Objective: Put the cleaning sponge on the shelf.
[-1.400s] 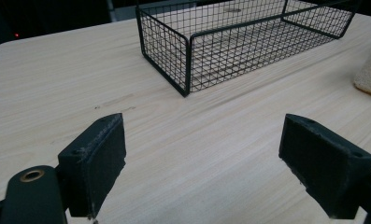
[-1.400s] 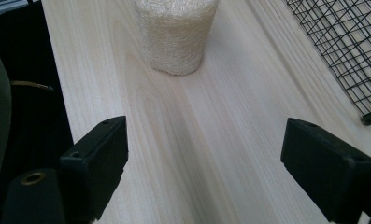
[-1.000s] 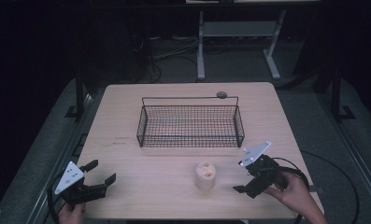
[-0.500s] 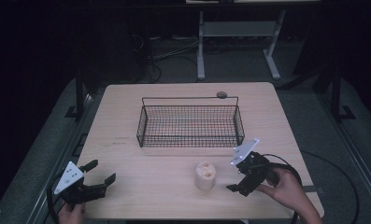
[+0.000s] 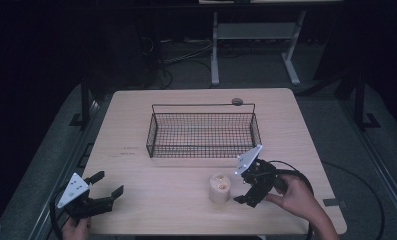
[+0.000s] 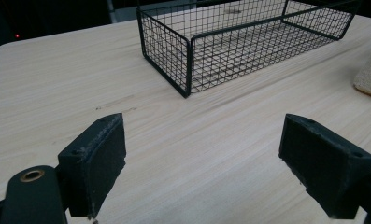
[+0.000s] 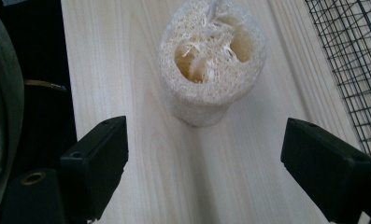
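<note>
Right gripper view reveals the loofah's (image 7: 211, 60) hollow fibrous top.

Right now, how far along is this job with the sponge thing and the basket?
Hardly begun. Nothing looks finished: the black wire basket holds nothing. In hand: the right hand-held gripper, jaws wide open, sits beside the upright beige loofah cylinder without touching it. The left hand-held gripper rests open near the pale wooden table edge. Probably left: grasping the loofah and putting it in the basket.
</note>
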`<state>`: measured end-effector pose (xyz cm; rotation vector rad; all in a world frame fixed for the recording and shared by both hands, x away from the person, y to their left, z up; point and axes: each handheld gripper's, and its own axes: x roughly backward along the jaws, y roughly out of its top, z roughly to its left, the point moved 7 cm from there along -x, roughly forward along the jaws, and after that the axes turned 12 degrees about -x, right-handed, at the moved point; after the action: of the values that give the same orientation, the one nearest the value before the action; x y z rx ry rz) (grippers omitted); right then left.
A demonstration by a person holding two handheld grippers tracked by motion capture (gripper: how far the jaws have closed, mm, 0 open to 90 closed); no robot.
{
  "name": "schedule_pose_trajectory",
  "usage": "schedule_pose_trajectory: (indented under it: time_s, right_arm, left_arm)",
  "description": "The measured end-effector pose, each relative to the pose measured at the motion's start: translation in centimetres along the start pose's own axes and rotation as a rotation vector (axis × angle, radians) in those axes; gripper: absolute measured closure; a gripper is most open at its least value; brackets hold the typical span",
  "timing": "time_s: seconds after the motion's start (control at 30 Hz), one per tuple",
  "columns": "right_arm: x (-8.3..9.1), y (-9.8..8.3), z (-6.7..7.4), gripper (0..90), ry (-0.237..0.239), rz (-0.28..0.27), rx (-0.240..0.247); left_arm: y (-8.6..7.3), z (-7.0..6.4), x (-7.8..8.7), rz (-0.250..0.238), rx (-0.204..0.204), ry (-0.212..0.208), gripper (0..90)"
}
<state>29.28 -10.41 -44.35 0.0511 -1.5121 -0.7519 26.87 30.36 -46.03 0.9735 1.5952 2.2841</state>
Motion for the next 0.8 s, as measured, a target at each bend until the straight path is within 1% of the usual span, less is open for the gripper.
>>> schedule_pose_trajectory:
  time_s: [0.37, 0.63, 0.8]
  right_arm:
    - [-0.6, 1.7, 0.2, 14.4, 0.011, 0.028, 0.028]
    - [-0.9, 2.4, 0.2, 14.4, 0.018, 0.040, 0.036]
    - [-1.4, 2.9, 0.2, 14.4, 0.023, 0.058, 0.046]
  left_arm:
    - [0.0, 0.0, 0.0, -0.002, 0.001, -0.001, 14.1]
    - [0.0, 0.0, 0.0, -0.003, -0.002, -0.001, 14.1]
    - [0.1, 0.0, 0.0, -0.004, -0.001, -0.001, 14.1]
